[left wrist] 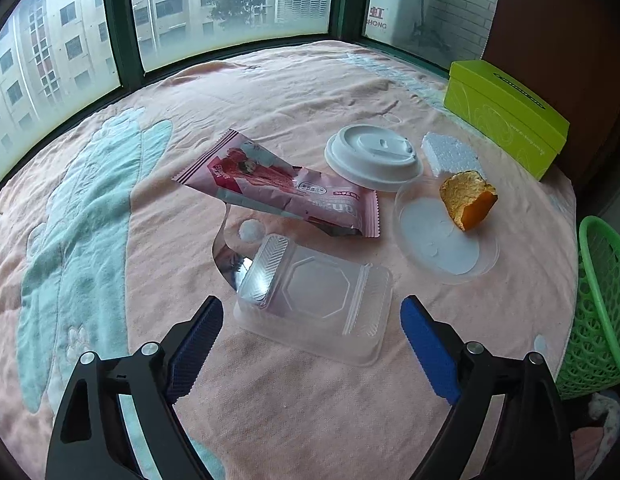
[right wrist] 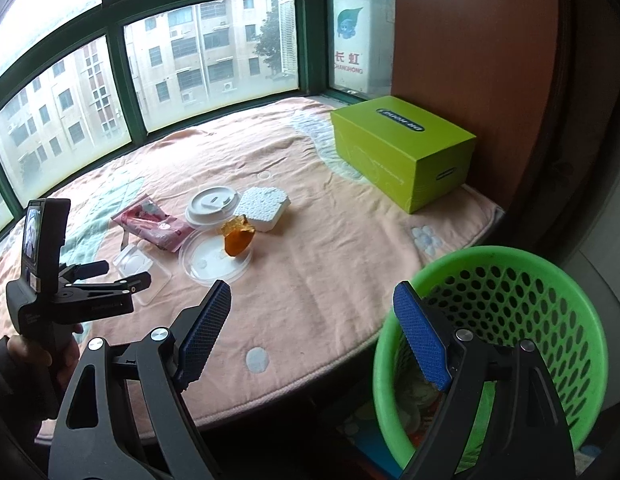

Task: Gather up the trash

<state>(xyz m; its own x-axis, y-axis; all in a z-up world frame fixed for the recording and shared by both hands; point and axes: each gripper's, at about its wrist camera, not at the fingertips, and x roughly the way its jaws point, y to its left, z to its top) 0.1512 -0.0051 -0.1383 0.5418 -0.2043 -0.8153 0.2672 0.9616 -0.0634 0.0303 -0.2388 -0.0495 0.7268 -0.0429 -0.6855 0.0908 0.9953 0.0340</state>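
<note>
Trash lies on the pink cloth [left wrist: 310,400]: a clear plastic tray [left wrist: 322,300], a pink wrapper [left wrist: 278,184], a white cup lid [left wrist: 370,156], a clear round lid [left wrist: 442,236] with an orange peel [left wrist: 468,200] on it, and a foam block [left wrist: 450,154]. My left gripper [left wrist: 312,320] is open, just short of the clear tray and level with its near end. My right gripper [right wrist: 312,308] is open and empty, above the table's near edge beside the green basket [right wrist: 510,292]. The left gripper also shows in the right wrist view [right wrist: 114,274].
A lime-green box [right wrist: 406,148] stands at the back right against a brown panel [right wrist: 470,40]. Green-framed windows [left wrist: 122,40] run along the far side. The green basket [left wrist: 602,300] stands off the table's right edge.
</note>
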